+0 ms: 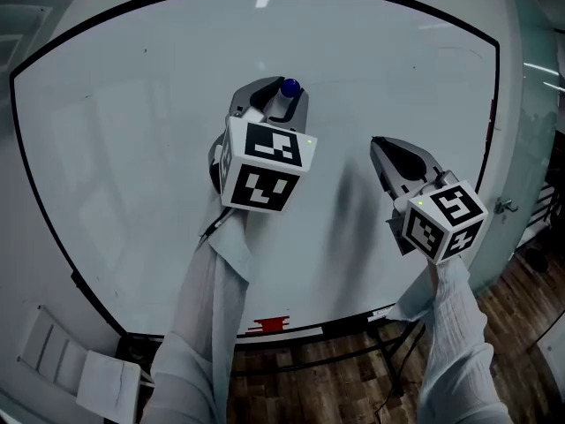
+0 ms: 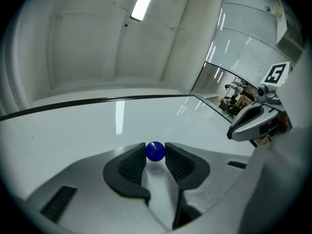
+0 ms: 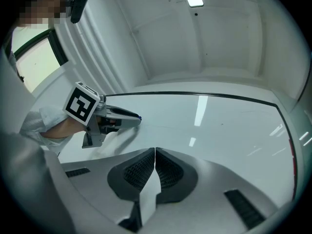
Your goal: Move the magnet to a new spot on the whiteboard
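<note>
Now left tool (image 1: pixel 277 96) angled at whiteboard (image 1: pixel 132 131), clamping blue magnet (image 2: pixel 155 151); right tool (image 3: pixel 154 153) shut, empty.

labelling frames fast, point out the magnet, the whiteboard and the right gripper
magnet (image 2: pixel 155 151): left gripper view, middle of the blue ball
whiteboard (image 1: pixel 132 131): head view, bare surface at left
right gripper (image 3: pixel 155 151): right gripper view, tips of its shut jaws

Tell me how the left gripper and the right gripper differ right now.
The left gripper's jaws stand apart, clamped on the blue magnet; the right gripper's jaws are shut together on nothing. In the head view the left gripper sits higher in the picture, the right gripper lower and further right. Both point toward the whiteboard.
</note>
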Demonstrator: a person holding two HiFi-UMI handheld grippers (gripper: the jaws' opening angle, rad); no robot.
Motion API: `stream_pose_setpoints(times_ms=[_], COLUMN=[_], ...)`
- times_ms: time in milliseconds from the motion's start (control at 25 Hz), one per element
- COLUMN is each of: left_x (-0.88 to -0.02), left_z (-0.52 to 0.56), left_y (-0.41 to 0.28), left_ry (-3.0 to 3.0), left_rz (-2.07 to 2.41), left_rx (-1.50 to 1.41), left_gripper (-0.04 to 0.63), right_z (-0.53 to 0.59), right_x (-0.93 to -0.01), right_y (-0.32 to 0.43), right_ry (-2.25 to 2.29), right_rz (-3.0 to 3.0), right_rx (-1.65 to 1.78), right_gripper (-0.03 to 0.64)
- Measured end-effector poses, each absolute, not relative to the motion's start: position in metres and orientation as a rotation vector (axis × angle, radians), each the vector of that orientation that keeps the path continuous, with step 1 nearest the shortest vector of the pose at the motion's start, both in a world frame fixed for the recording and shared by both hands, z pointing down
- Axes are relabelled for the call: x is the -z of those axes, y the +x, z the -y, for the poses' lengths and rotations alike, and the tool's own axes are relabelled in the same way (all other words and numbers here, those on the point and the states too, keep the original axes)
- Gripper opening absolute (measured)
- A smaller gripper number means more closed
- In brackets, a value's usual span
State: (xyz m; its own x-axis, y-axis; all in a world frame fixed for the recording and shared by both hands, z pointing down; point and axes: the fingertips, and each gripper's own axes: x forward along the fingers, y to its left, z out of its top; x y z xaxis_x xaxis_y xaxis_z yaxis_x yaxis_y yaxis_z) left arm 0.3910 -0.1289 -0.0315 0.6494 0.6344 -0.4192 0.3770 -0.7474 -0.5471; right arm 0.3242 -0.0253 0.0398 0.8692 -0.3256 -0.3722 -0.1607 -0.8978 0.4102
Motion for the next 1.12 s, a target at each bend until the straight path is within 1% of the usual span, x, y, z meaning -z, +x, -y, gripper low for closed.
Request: stream_pose_setpoints(times_ms=[480,760,800,880,920,1120], left_x=[0.024,0.023,0.022,0.018,0.017,0.013], left_z=[0.117,0.113,0.111,0.108,0.108,0.126], left_y=[0.404,0.404,0.404,0.402,0.401,0.392], left_ry=[-2.341,-2.293,-2.287,-2.29,-2.295,-2.294], left_rz=[0.625,0.575,0.588,0.631,0.64,0.607], left_rx=[-0.763,-0.782,-0.781,-0.777,-0.782,-0.827], left_gripper=[0.126,0.13,0.145,0.21,0.231,0.232], right_z=[0.017,0.017,0.018,0.016,0.015,0.019], right_x=[-0.035,-0.043,-0.044,-0.047,-0.049,-0.061], right_y=[0.324,0.323,0.323,0.324,0.323,0.318], right_ry=[2.654,2.648,2.646,2.651,2.657,2.68], right_rz=[0.323,0.315,0.314,0.307,0.302,0.275], right_rx=[0.643,0.636,0.632,0.626,0.626,0.621], right_gripper=[0.029,0.029,0.029,0.029,0.029,0.029])
